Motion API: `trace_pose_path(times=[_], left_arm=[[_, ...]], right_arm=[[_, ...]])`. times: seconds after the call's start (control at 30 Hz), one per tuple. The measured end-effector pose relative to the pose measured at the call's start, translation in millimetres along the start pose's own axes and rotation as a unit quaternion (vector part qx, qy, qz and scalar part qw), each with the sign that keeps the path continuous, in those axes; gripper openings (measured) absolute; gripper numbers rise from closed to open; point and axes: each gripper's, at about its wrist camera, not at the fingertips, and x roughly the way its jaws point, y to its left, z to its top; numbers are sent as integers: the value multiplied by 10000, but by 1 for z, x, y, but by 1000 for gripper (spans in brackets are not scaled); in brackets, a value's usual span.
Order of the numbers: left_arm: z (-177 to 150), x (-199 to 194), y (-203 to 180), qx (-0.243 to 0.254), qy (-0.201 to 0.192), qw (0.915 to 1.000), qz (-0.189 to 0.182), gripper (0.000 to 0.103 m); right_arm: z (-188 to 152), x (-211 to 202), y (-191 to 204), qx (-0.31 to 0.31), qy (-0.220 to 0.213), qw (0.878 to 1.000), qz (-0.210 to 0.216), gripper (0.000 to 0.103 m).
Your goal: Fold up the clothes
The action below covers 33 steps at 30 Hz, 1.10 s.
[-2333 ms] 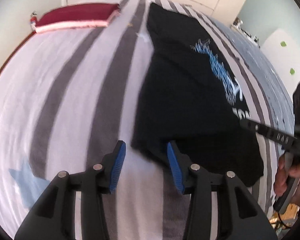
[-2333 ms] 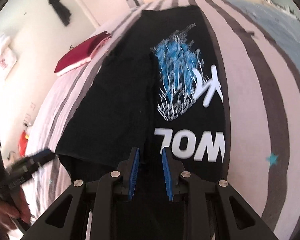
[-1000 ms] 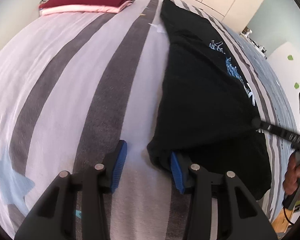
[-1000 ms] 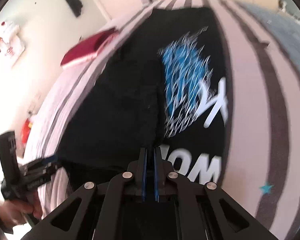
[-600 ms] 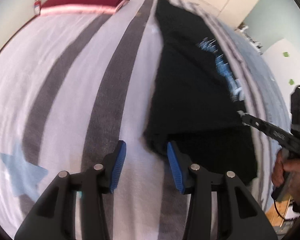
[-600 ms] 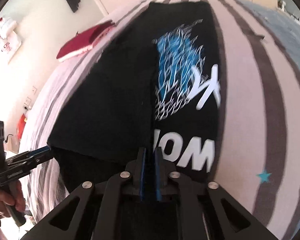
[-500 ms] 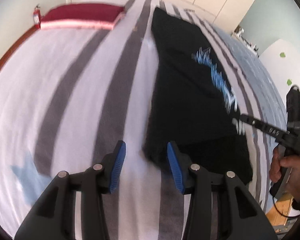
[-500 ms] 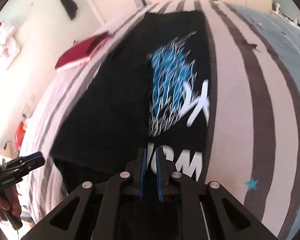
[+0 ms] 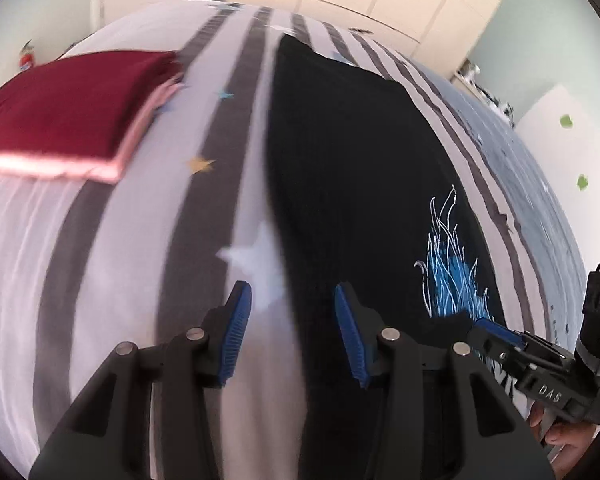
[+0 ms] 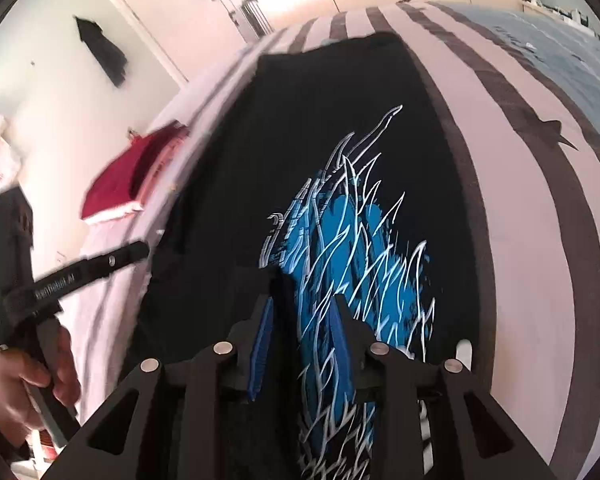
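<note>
Right wrist: black tee (image 10: 340,128) w/ blue-white flame print, lying flat.

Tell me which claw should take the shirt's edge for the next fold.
Left, probably. The left claw is open and straddles the shirt's left edge on the bed. The right claw, also open, sits mid-shirt over the print.
</note>
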Motion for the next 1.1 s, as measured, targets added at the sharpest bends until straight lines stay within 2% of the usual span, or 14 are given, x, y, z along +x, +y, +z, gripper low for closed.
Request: trace_pose_path(times=[0.17, 0.2, 0.23, 0.33, 0.5, 0.57, 0.6, 0.7, 0.77, 0.87, 1.0, 1.1], left_arm=[[-4, 10, -16, 571, 335, 9976, 206, 38], [-7, 12, -19, 742, 376, 9961, 279, 26], [-11, 12, -24, 909, 384, 9946, 310, 20], [-18, 9, -31, 1280, 280, 9897, 572, 15], [-18, -4, 1, 858, 158, 9931, 785, 14], [-16, -5, 18, 620, 140, 9938, 909, 5], [-16, -3, 26, 475, 190, 9948, 884, 3], [-17, -7, 40, 246, 161, 9975, 639, 3], [-15, -19, 36, 294, -70, 9980, 554, 3], [-12, -29, 25, 251, -189, 9992, 229, 3], [-17, -32, -7, 768, -190, 9969, -43, 2], [-24, -31, -25, 1167, -224, 9928, -180, 3]], right_arm=[[1, 10, -2, -1, 56, 10000, -37, 27], [0, 10, -2, 4, 45, 10000, -40, 27], [0, 11, -2, 9, 34, 10000, -43, 27], [2, 11, 1, 18, 0, 10000, -47, 27], [7, 11, 8, 16, -58, 10000, -44, 27], [9, 12, 14, -63, -73, 10000, -14, 27], [10, 15, 17, -122, -36, 9999, -4, 27], [9, 26, 24, -283, 98, 9995, -48, 27], [7, 27, 25, -312, 70, 9995, -83, 27], [5, 23, 24, -247, -26, 9997, -62, 27], [4, 12, 23, -254, -212, 9993, -145, 27], [4, 3, 29, -261, -358, 9990, 99, 27]])
